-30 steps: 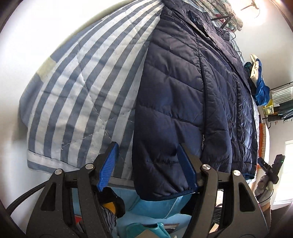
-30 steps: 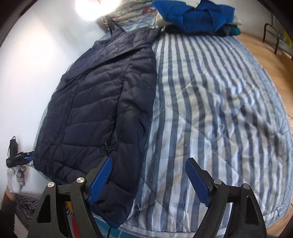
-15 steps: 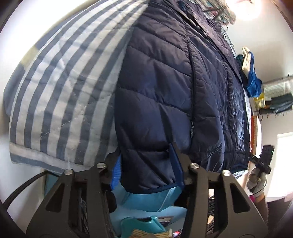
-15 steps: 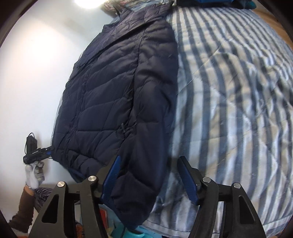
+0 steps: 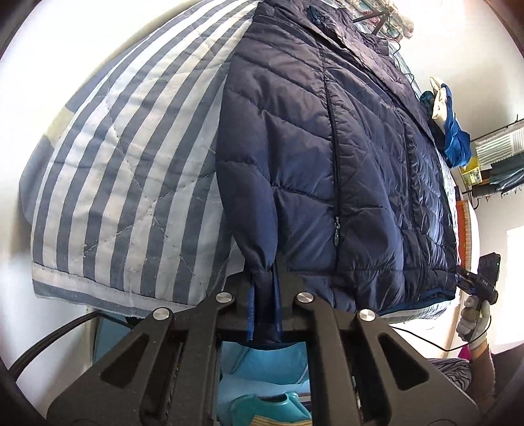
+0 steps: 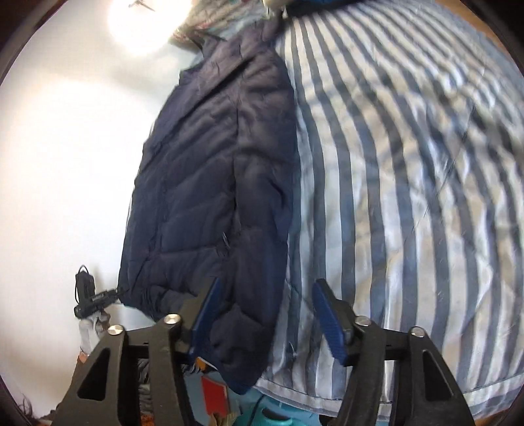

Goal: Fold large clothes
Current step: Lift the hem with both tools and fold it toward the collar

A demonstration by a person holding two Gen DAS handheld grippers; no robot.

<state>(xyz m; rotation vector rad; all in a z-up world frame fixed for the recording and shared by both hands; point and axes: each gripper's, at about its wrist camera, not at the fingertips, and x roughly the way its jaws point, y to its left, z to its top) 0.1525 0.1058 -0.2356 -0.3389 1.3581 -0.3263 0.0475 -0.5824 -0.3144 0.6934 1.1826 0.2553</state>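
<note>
Bright, blown-out walls and lamp glare (image 6: 137, 29) — right view motion-blurred, fisheye edges dark.

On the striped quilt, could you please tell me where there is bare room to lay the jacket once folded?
The blue-and-white striped quilt lies bare beside the navy quilted puffer jacket, out to its far edge. A narrower bare strip borders the jacket's other side. The head end is crowded with a pile of blue clothes.

— What sort of room is this?
— A bedroom in a home: a bed under a blue-and-white striped quilted cover (image 6: 409, 183), plain white walls (image 6: 65, 164), and a small heap of blue clothes (image 5: 453, 137) at the bed's far end.
</note>
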